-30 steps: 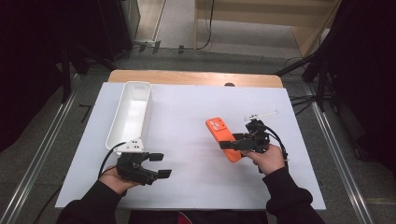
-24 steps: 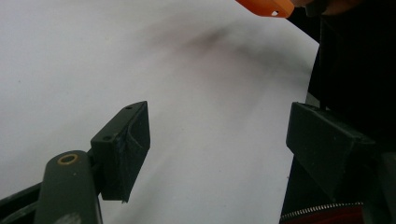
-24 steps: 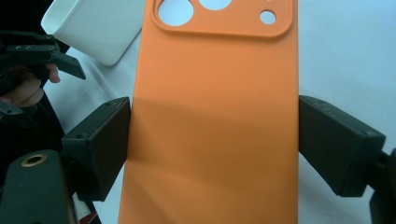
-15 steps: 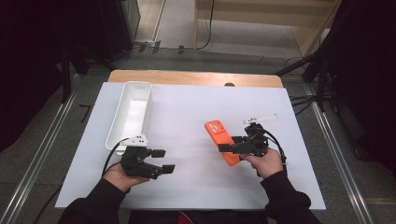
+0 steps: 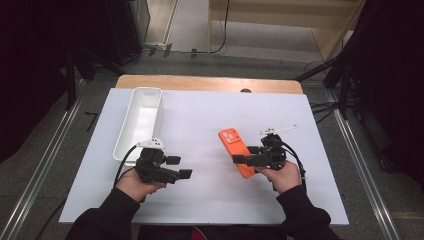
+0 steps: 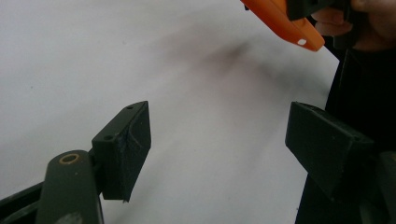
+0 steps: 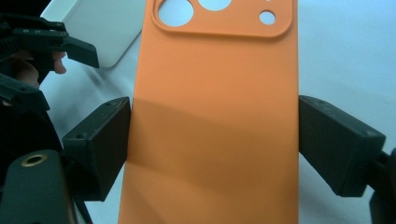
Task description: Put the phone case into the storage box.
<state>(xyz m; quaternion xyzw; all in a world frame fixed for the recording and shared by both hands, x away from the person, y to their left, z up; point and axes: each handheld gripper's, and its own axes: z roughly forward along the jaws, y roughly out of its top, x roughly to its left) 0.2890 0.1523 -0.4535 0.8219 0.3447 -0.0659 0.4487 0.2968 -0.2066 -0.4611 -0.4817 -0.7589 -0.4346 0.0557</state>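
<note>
Orange phone case, matte, camera cut-outs at its far end: 2 large holes and 1 small visible in the right gripper view. It lies on the white table, right of centre; long axis runs away from the person, far end tilted slightly left. Right gripper clamps its 2 long edges near the near end; that end is cut off in that view. Left gripper gapes, empty, near a white tray.

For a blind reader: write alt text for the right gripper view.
An orange phone case lies between the right gripper's two black jaws, which touch its long edges. Its camera cutouts point away. The left gripper and a white tray show at upper left.
</note>
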